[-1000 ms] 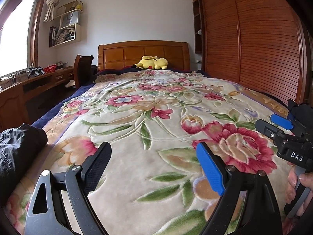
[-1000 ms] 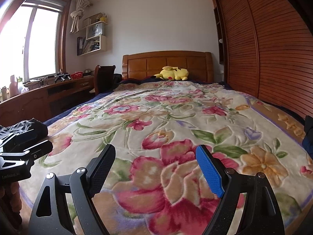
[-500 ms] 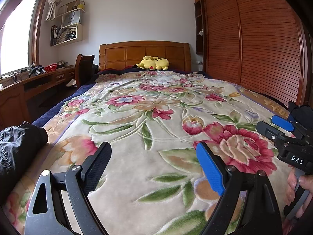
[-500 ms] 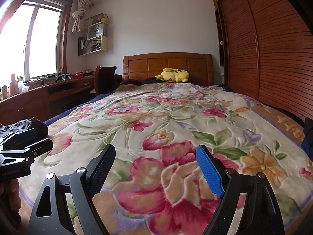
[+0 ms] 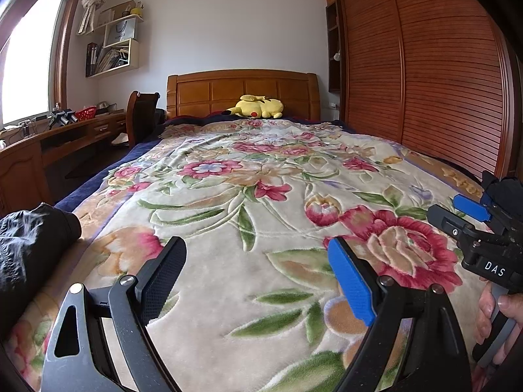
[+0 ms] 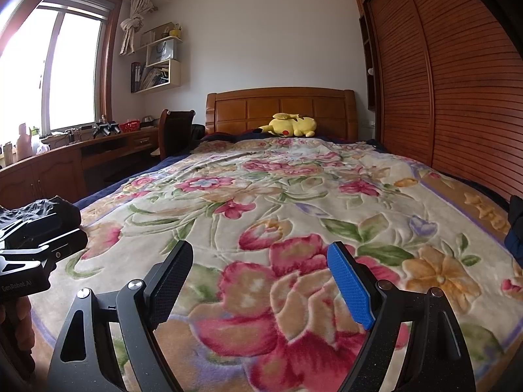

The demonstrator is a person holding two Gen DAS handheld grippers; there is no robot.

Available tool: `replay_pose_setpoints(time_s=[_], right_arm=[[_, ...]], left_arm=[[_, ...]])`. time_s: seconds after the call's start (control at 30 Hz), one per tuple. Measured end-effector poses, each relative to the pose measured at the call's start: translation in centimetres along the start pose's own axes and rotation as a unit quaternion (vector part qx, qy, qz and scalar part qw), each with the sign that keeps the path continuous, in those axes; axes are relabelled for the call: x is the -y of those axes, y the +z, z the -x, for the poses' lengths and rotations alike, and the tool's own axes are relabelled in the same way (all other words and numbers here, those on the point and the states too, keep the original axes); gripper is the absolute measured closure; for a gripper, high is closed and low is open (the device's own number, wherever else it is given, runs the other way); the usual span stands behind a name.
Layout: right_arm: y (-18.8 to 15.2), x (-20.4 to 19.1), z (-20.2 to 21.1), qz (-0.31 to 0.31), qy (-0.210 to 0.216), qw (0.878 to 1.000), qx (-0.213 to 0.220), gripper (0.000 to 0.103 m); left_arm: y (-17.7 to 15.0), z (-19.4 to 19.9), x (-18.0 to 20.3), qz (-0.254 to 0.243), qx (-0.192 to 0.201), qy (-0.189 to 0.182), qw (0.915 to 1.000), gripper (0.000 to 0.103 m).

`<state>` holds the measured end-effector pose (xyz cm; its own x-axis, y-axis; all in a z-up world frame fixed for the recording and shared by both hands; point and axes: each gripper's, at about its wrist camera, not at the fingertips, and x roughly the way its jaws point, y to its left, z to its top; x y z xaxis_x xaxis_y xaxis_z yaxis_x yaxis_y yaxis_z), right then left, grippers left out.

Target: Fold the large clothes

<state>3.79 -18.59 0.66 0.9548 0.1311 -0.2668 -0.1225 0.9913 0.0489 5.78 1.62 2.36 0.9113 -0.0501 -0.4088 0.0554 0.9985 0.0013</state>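
A black garment (image 5: 29, 245) lies bunched at the near left corner of the bed; its top shows in the right wrist view (image 6: 42, 205) behind the left gripper's body. A dark blue cloth (image 6: 515, 225) shows at the bed's right edge. My left gripper (image 5: 256, 261) is open and empty above the floral blanket (image 5: 261, 196), right of the black garment. My right gripper (image 6: 260, 263) is open and empty above the blanket (image 6: 294, 196); it also shows in the left wrist view (image 5: 457, 209).
A yellow plush toy (image 5: 256, 106) lies by the wooden headboard (image 5: 242, 91). A wooden desk (image 6: 65, 160) and chair (image 6: 175, 130) stand along the left. Slatted wardrobe doors (image 5: 425, 81) run along the right side.
Both views have tilted up slightly, showing more wall and ceiling. Both grippers stay open and hold nothing.
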Motion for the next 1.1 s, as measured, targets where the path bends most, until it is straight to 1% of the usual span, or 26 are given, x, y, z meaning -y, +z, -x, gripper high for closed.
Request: replay_pose_setpoints(time_s=[1.1], right_arm=[[-0.19,0.29,-0.12,0.003,0.004,1.0,0.001,0.017]], left_arm=[[-0.04,0.13,-0.04,0.001,0.001,0.001,1.0,0.014]])
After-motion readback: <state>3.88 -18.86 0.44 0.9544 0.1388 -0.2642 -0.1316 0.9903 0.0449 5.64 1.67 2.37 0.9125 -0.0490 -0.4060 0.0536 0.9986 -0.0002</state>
